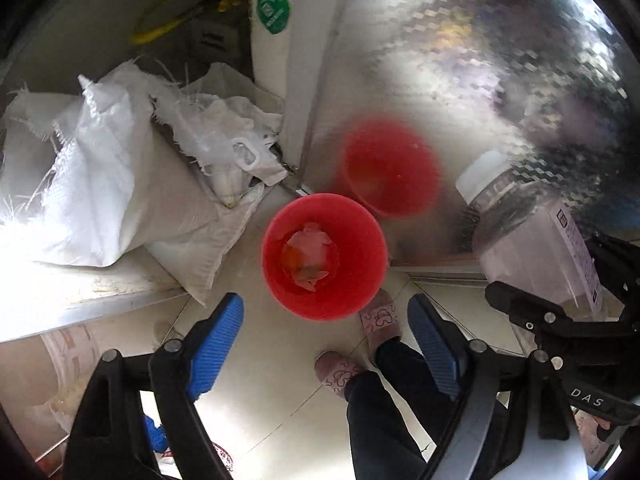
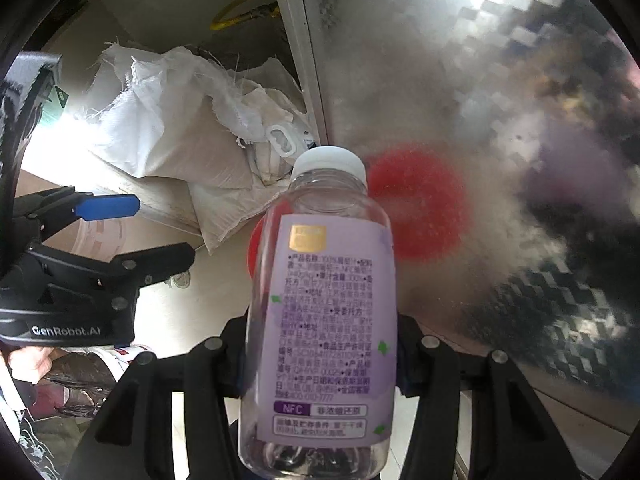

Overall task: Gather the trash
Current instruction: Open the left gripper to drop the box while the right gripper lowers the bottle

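Torn white woven sacks (image 1: 100, 184) slump at left. The left tool (image 1: 324, 324) hangs empty, jaws wide, above a red bin (image 1: 324, 256) already holding scraps. The right tool (image 2: 320, 360) grips an empty plastic bottle (image 2: 320, 320), not yet dropped; the person's slippered foot (image 1: 380, 320) touches the bin's rim.
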`<act>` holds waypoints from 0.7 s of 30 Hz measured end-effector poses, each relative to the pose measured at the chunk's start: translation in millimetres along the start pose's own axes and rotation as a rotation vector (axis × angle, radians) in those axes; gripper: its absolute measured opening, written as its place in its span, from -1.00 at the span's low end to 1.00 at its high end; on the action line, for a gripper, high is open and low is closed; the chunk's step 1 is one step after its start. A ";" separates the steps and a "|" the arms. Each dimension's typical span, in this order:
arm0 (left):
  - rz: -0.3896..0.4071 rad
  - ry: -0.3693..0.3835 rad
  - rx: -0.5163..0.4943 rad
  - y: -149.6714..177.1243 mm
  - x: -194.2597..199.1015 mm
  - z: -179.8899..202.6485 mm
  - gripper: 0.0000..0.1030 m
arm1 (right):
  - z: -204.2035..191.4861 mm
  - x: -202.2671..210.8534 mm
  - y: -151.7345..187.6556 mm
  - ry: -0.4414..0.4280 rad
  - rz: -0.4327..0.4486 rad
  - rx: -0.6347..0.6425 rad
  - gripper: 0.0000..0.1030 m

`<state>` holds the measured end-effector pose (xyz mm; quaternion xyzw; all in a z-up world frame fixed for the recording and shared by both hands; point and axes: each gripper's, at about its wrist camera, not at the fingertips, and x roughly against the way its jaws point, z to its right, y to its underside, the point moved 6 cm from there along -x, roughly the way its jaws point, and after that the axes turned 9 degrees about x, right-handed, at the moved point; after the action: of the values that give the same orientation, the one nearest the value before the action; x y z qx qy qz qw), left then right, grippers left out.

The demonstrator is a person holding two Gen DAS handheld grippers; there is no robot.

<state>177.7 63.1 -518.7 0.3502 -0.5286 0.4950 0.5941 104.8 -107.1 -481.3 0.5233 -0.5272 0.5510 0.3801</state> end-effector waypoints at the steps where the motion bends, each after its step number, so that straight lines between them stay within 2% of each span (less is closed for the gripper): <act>1: -0.002 0.000 0.007 -0.7 -3.5 -2.3 0.61 | -1.2 -2.2 -1.0 -0.004 -0.004 0.005 -0.04; 9: -0.017 -0.017 0.069 5.2 -8.6 -21.4 0.61 | -16.7 -17.6 -8.8 -0.024 -0.036 0.056 -0.04; 14: -0.002 -0.022 0.126 8.9 -5.1 -34.4 0.60 | -28.3 -23.5 -14.0 -0.021 -0.036 0.120 -0.03; 21: 0.008 -0.057 0.157 16.6 -6.5 -47.8 0.61 | -38.7 -32.8 -14.5 -0.008 -0.052 0.179 -0.03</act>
<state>175.6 111.0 -536.1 0.4073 -0.5064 0.5272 0.5475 117.5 -62.7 -506.7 0.5710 -0.4637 0.5838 0.3437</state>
